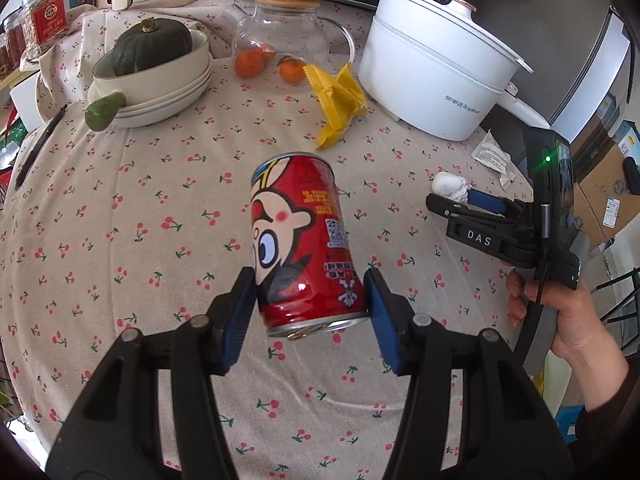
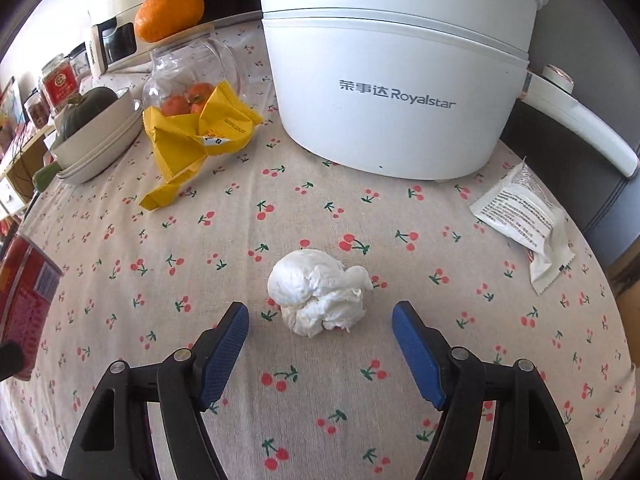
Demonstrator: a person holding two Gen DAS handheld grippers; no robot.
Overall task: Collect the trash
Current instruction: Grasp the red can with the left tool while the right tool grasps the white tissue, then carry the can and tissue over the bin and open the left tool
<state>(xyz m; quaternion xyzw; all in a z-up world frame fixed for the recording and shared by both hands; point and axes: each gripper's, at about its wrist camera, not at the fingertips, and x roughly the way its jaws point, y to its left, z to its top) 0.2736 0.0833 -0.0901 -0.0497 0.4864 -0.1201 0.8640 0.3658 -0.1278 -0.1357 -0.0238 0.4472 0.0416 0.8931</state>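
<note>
My left gripper is shut on a red cartoon can and holds it tilted above the cherry-print tablecloth; the can's side also shows in the right wrist view. My right gripper is open, with a crumpled white tissue ball on the cloth between its blue pads. In the left wrist view the right gripper sits at the tissue. A crumpled yellow wrapper and a white sachet lie on the table.
A white Royalstar pot stands at the back right. A glass jar with an orange on top and bowls holding a green squash stand behind. A pen lies at the left edge.
</note>
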